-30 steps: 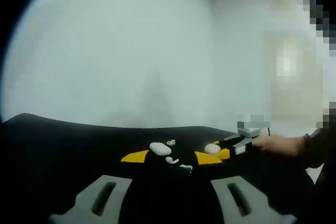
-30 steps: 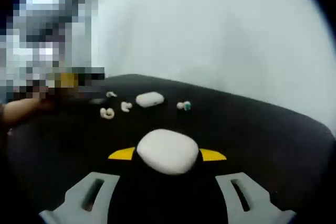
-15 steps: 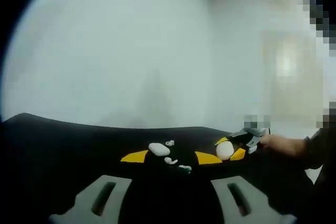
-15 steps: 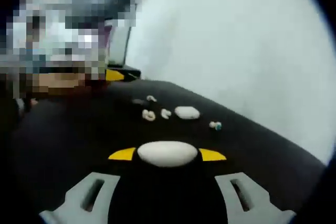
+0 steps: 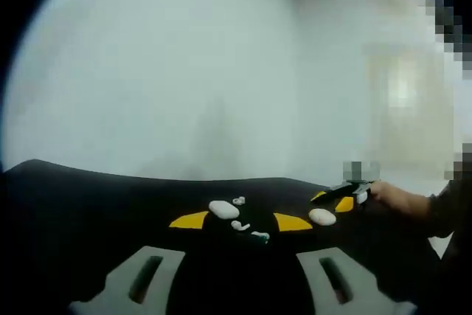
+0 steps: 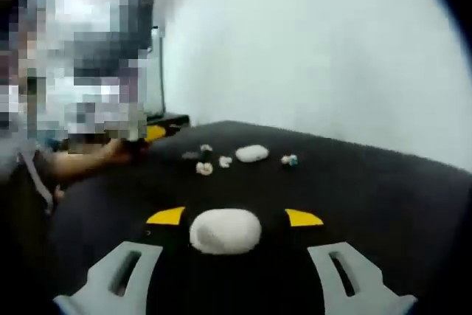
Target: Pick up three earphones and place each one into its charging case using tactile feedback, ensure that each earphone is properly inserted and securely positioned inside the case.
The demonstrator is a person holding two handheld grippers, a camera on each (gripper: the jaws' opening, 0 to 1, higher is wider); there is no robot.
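Note:
My left gripper (image 5: 242,221) is open just above the black table (image 5: 88,204), its yellow-tipped jaws apart. Beyond the tips lie a closed white charging case (image 5: 223,209) and three small earphones: one (image 5: 239,201) beside the case, one (image 5: 240,226) nearer, and one (image 5: 259,237) nearest. My right gripper (image 6: 234,217) is shut on a second white case (image 6: 225,229), seen from the left gripper view as a white case (image 5: 322,216) at the right. Farther off in the right gripper view are the first case (image 6: 252,153) and earphones (image 6: 204,169), (image 6: 225,161), (image 6: 289,159).
A pale wall (image 5: 184,71) rises behind the table. A person's hand (image 5: 402,201) holds the right gripper (image 5: 341,195) at the right of the left gripper view. In the right gripper view a hand (image 6: 88,160) and the left gripper (image 6: 151,134) sit at the left.
The right gripper has shifted to the right and levelled out with the white case held in it; its view has swung. The left gripper and the table objects have stayed put.

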